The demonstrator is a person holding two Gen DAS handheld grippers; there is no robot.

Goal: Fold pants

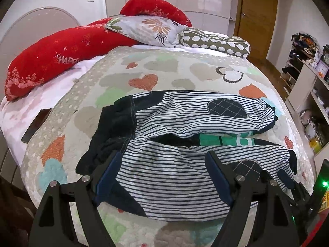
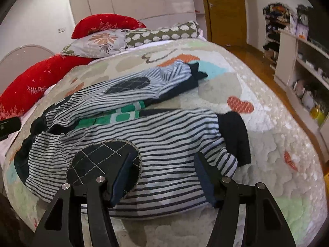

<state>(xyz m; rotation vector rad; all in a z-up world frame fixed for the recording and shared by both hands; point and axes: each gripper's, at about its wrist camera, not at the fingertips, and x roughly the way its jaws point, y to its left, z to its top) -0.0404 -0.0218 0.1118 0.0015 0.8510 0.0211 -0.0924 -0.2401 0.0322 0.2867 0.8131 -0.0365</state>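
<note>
Lying spread across the quilted bed (image 1: 185,70) is one pair of striped pants (image 1: 176,164), its two legs running side by side, each with one dark checked knee patch (image 2: 103,165) and a dark cuff (image 2: 236,138). A green printed garment (image 1: 224,141) shows in the gap between the legs. Two hand-held grippers hang over the nearer leg: the left hand-held gripper (image 1: 164,160) stands wide with striped cloth below its fingers, not pinched, and the right hand-held gripper (image 2: 163,160) is also spread, one finger over the knee patch, nothing clamped. At the head of the bed lie two red pillows (image 1: 53,61), one flowered pillow (image 1: 148,28) and one spotted bolster (image 1: 218,43). A dark phone (image 1: 36,125) rests near the bed's left edge. On the right, open shelves (image 1: 308,86) stand across a strip of wooden floor (image 2: 257,65). Bare quilt remains around the pants.
</note>
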